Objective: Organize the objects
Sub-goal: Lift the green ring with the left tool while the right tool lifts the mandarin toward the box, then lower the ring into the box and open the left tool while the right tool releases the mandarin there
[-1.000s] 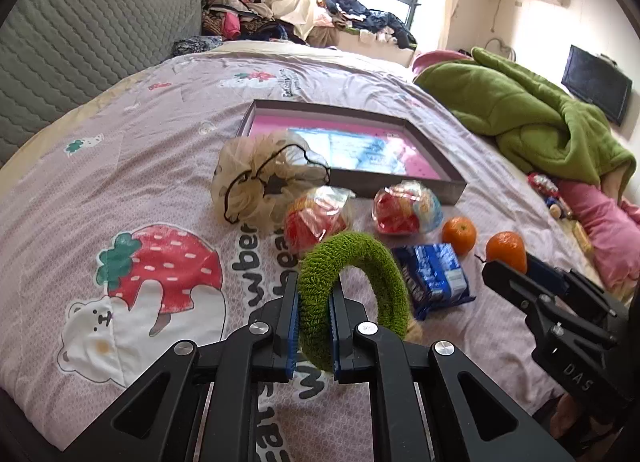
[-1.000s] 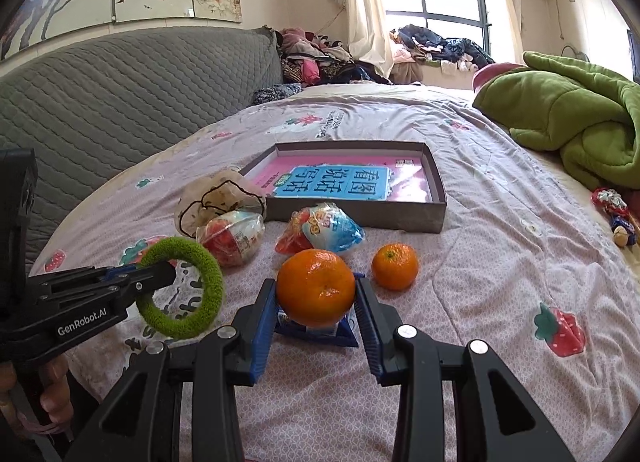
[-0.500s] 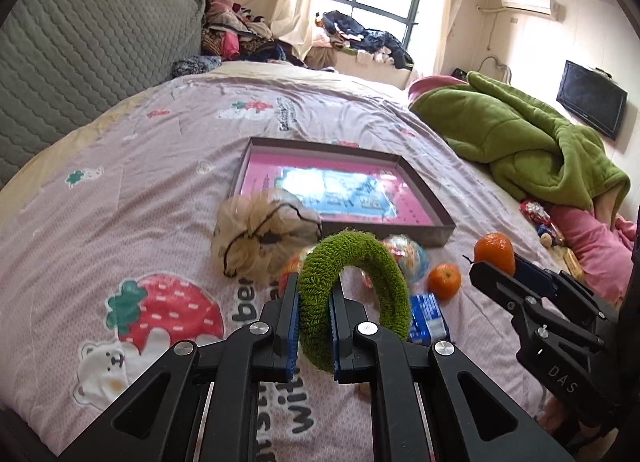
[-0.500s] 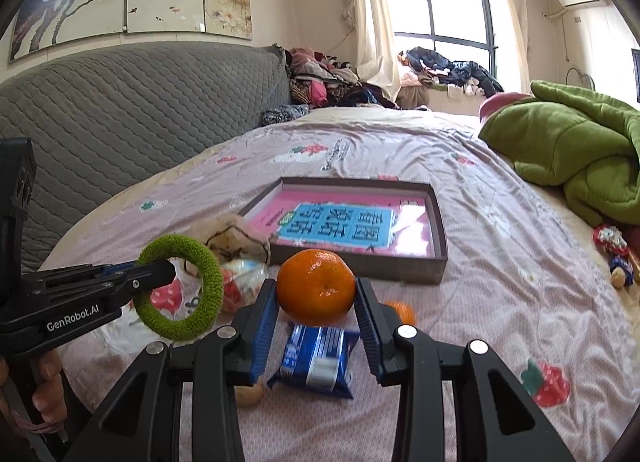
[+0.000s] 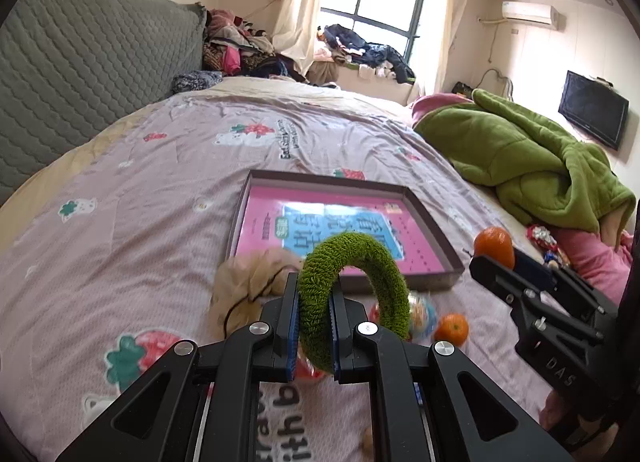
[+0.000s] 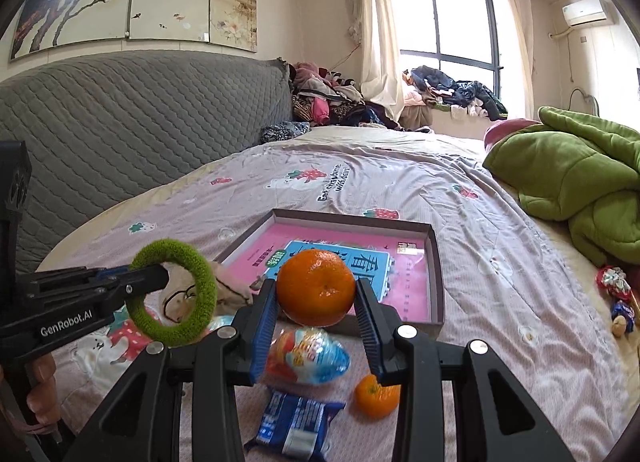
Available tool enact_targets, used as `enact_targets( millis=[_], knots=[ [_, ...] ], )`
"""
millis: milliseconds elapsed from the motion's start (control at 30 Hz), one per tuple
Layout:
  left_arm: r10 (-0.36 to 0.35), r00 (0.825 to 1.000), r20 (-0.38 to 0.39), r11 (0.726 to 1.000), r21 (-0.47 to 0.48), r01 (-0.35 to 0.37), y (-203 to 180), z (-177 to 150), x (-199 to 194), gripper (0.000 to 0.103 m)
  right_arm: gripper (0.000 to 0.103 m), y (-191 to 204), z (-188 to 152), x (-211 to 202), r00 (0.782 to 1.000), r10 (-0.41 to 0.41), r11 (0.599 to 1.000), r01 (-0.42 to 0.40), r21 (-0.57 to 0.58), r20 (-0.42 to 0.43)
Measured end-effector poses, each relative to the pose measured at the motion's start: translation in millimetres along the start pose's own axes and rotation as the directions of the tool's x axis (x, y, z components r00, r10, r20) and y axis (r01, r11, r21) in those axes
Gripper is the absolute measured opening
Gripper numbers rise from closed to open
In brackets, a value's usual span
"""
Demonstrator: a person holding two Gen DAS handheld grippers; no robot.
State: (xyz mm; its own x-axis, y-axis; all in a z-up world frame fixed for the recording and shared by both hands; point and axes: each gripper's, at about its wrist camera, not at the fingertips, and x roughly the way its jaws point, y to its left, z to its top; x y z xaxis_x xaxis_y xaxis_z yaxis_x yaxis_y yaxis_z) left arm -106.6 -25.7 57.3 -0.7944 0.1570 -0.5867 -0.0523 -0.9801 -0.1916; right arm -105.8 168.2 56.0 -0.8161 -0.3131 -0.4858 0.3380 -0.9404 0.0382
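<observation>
Only the right view shows the blue packet (image 6: 294,424) (jaws pinch ring (image 5: 352,294), orange (image 6: 316,286)).

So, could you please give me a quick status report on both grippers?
Left hand-held gripper shut on green ring. Right hand-held gripper shut on orange. Both held above the bed, box ahead. Nothing in the way.

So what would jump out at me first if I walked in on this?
Probably the two black grippers held up over the bed: the left gripper pinches a fuzzy green ring, the right gripper clamps a bright orange. Beyond them a shallow box with a pink book lies on the strawberry-print bedspread.
</observation>
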Motion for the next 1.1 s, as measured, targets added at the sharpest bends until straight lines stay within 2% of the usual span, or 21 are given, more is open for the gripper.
enact_targets(
  millis=[500,867,1100],
  knots=[
    [0.015,0.999,-0.034,1.000,-0.014,-0.016,1.3,38.4,52.2,0.012,0.039,-36.3,10.1,37.0,0.998,-0.024,0.999,0.025,0.020,-0.055],
    [0.037,0.993,-0.109,0.998,-0.052,-0.042,17.2,76.3,102.5,0.012,0.039,-54.9,12.5,84.9,0.990,-0.030,0.999,0.033,0.017,-0.136],
    [0.061,0.979,-0.196,0.995,-0.060,-0.074,27.8,78.2,145.5,0.012,0.039,-56.9,4.4,113.4,0.979,-0.038,0.999,0.039,-0.002,-0.199]
  ],
)
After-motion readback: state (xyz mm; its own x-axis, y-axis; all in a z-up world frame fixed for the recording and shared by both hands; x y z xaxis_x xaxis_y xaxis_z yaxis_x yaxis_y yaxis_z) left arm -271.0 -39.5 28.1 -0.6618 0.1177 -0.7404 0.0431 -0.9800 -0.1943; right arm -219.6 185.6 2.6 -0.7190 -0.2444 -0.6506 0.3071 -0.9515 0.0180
